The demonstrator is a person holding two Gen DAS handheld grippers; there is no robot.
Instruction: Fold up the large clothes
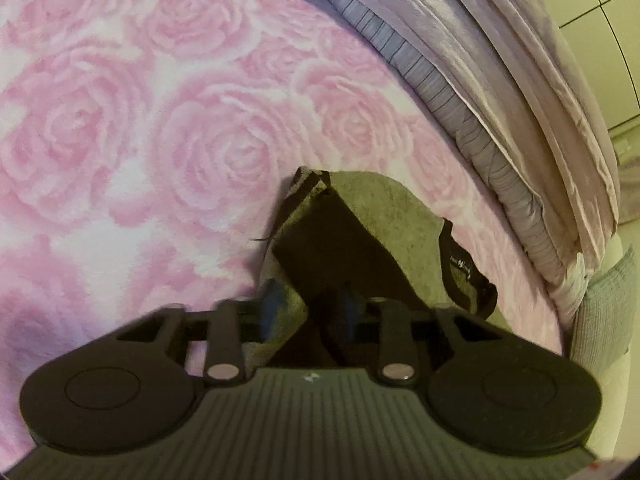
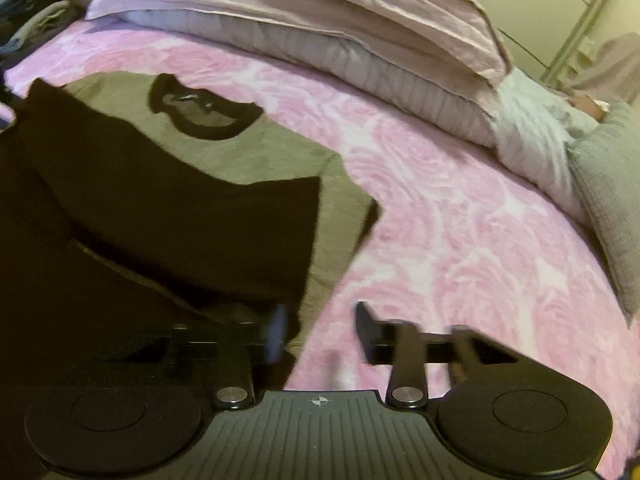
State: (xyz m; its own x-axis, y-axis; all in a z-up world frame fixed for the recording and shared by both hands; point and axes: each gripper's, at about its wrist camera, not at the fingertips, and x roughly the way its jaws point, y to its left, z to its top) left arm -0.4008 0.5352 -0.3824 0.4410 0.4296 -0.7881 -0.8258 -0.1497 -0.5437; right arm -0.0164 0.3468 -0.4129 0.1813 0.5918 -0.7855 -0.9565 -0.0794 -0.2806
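An olive shirt (image 1: 380, 216) with dark sleeves and a dark collar (image 1: 468, 280) lies on the pink rose blanket (image 1: 160, 140). My left gripper (image 1: 310, 312) is shut on a bunched fold of it, olive and dark cloth filling the gap between the blue pads. In the right wrist view the same shirt (image 2: 248, 160) lies spread with its collar (image 2: 204, 112) towards the pillows and a dark sleeve (image 2: 180, 216) folded across it. My right gripper (image 2: 322, 332) stands open at the shirt's right edge, one finger (image 2: 276, 332) over the cloth, the other over bare blanket.
A folded lilac duvet with pillows (image 2: 320, 40) runs along the bed's far side. A grey knitted cushion (image 2: 608, 216) lies at the right edge. A pile of folded clothes (image 2: 28, 8) sits at the far left corner. Pink blanket (image 2: 460, 240) spreads right of the shirt.
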